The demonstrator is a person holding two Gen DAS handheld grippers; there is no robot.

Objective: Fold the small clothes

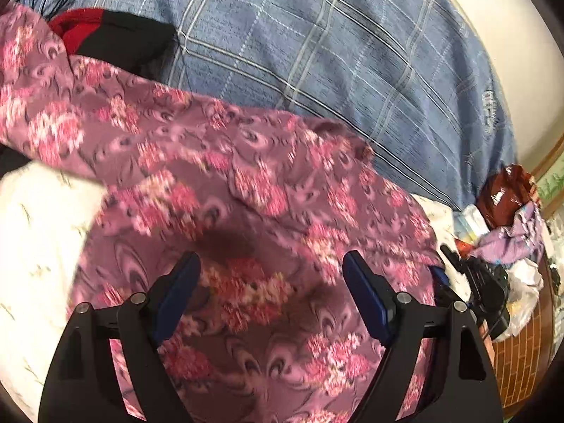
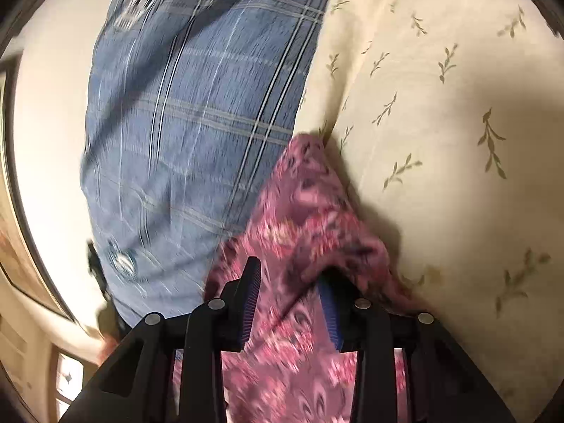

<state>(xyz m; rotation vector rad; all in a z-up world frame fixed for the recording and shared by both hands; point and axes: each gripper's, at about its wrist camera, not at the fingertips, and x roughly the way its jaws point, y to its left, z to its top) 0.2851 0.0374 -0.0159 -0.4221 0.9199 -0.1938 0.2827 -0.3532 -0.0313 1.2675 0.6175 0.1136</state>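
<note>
A purple garment with pink flowers (image 1: 218,176) lies spread on the bed, over a cream leaf-print sheet (image 1: 38,225). My left gripper (image 1: 271,264) hovers just above the garment with its jaws wide open and nothing between the blue pads (image 1: 179,289). In the right wrist view the same garment (image 2: 299,218) is bunched up between the fingers of my right gripper (image 2: 289,282). The jaws stand partly apart and cloth drapes over the right pad (image 2: 329,313); whether it grips the cloth is unclear. The other gripper shows in the left wrist view (image 1: 483,282) at the garment's right edge.
A blue plaid blanket (image 1: 317,46) lies behind the garment, also in the right wrist view (image 2: 183,134). A red and black cloth (image 1: 105,35) sits at the back left. A basket of clothes and bags (image 1: 511,246) stands at the right. Cream sheet (image 2: 440,123) fills the right.
</note>
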